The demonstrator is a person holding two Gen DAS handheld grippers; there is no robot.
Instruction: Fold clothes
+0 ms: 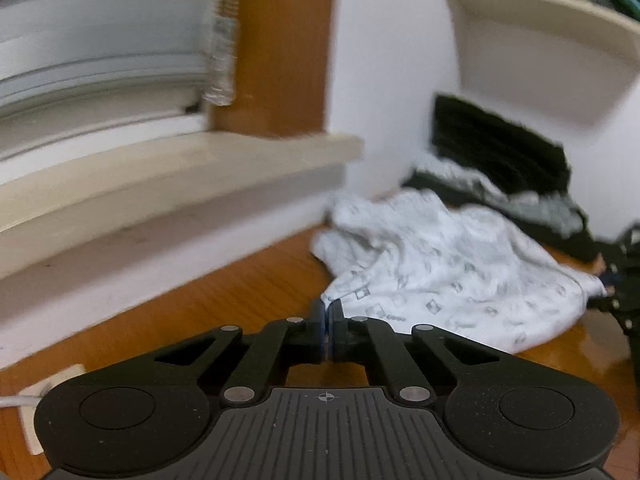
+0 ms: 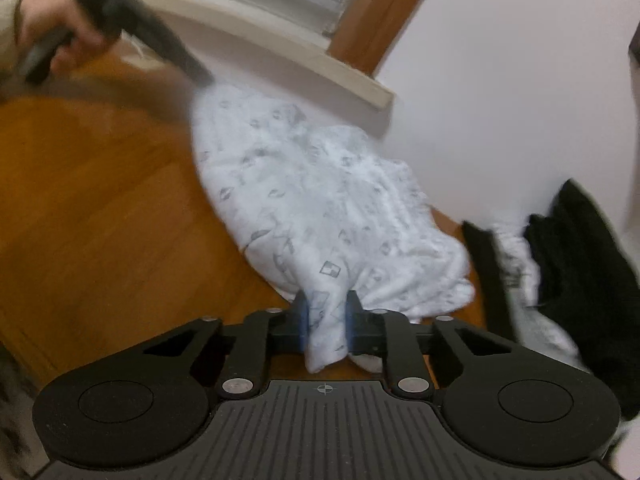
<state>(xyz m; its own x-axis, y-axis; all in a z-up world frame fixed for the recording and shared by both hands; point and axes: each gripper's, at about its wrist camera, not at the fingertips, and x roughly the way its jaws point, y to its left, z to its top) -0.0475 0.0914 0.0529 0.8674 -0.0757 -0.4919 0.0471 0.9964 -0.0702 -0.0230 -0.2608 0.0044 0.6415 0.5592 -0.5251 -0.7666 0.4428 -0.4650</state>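
My right claw (image 2: 325,318) bottom centre grasps the white printed garment (image 2: 320,200); left claw (image 1: 327,312) clenched on its corner, tabletop (image 2: 100,200).

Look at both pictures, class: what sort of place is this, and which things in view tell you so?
Most likely a room in a home. A printed white garment lies crumpled on a wooden table beside a pile of dark clothes, under a window sill with blinds.
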